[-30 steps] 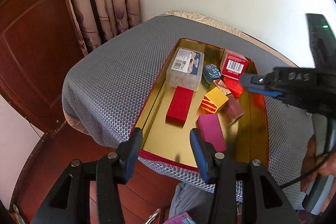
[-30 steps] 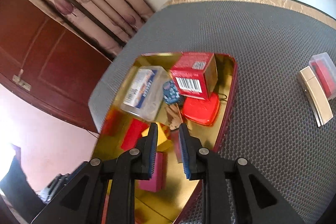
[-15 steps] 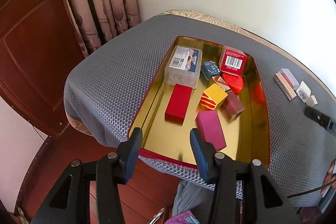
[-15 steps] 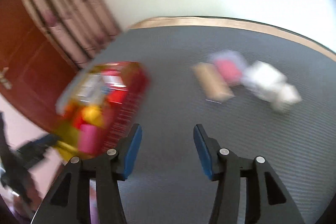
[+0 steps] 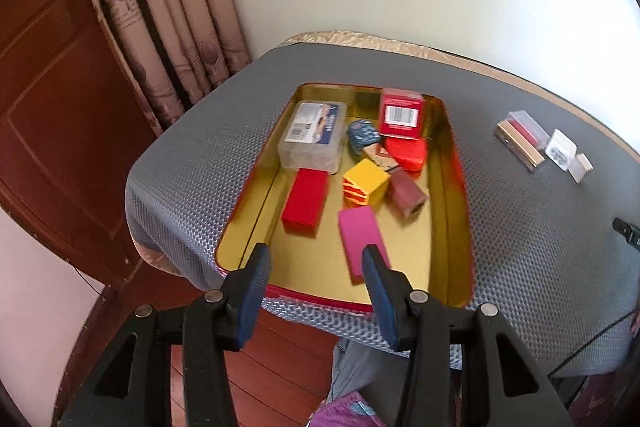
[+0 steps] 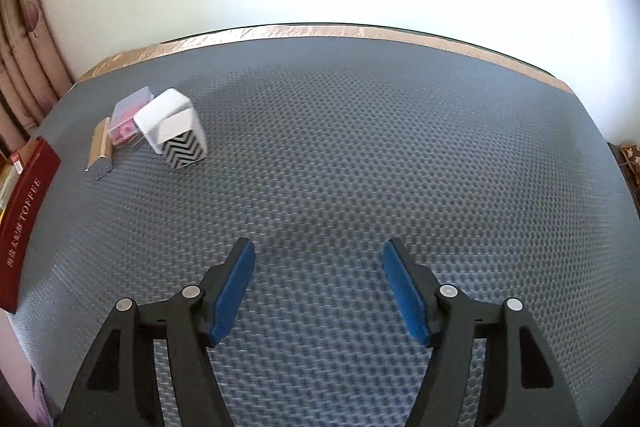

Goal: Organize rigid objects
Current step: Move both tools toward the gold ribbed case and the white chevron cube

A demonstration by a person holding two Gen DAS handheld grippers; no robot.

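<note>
Beside the tin (image 5: 456, 163), the loose white box (image 6: 172, 125) and its neighbours wait on the tabletop (image 6: 360, 155), so with your right gripper (image 6: 318, 287) empty, jaws opening, a hasty reach could knock them away.

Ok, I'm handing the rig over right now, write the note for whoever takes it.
Left gripper: open, empty, hovering over the near end of the gold tin.
Right gripper: jaws opening, nothing between them, over bare grey mat.
Done: tin holds about nine boxes and blocks.
Left: gold bar box, clear case with red insert, white box and zigzag box, clustered on the mat beside the tin.
</note>
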